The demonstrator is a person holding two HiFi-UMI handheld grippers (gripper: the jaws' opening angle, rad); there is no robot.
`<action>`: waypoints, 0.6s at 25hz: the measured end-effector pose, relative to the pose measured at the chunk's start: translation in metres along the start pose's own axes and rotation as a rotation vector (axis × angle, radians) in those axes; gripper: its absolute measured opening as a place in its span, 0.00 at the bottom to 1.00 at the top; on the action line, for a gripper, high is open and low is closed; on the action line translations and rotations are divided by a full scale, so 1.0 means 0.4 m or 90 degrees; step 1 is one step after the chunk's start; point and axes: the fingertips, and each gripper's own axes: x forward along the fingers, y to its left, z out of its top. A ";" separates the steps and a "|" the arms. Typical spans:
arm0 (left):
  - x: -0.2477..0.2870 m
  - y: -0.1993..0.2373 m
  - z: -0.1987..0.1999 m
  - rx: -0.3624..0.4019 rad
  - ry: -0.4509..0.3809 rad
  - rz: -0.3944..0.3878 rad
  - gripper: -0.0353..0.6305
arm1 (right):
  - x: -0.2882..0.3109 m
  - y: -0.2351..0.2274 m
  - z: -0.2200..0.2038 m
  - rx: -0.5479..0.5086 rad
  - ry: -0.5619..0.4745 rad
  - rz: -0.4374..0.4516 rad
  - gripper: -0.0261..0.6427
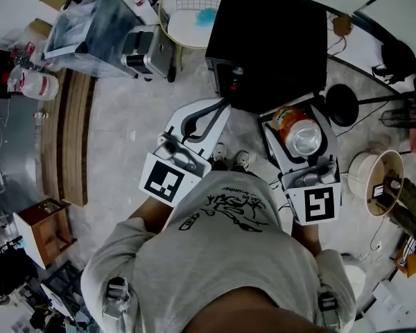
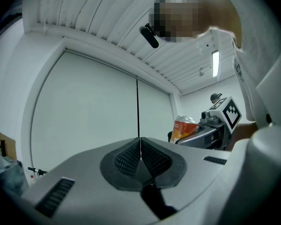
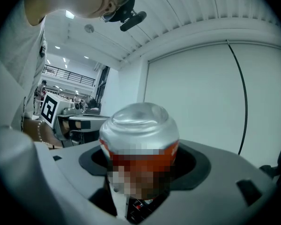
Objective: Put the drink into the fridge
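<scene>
Drink can gripped by the right gripper, just short of the black fridge.
The right jaws stood wide, clamped on the orange can's sides with its silver end up, close to the fridge's near edge. The left gripper was clenched on nothing, its tip by the fridge's near left corner. Left of the fridge lay bare pale floor, and a wire basket stood against the fridge's far left side.

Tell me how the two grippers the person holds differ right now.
The left gripper has its jaws pressed together and holds nothing. The right gripper has its jaws apart, clamped on a drink can. Both are white and carry a marker cube.
</scene>
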 end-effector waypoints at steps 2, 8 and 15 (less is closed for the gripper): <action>0.004 -0.003 -0.009 0.000 0.005 -0.002 0.09 | 0.000 -0.002 -0.009 0.004 0.004 0.002 0.55; 0.012 -0.008 -0.039 -0.007 0.020 -0.002 0.09 | 0.003 -0.003 -0.044 0.013 0.019 0.009 0.55; 0.016 -0.016 -0.090 -0.022 0.041 -0.004 0.09 | 0.008 0.003 -0.094 0.023 0.042 0.015 0.55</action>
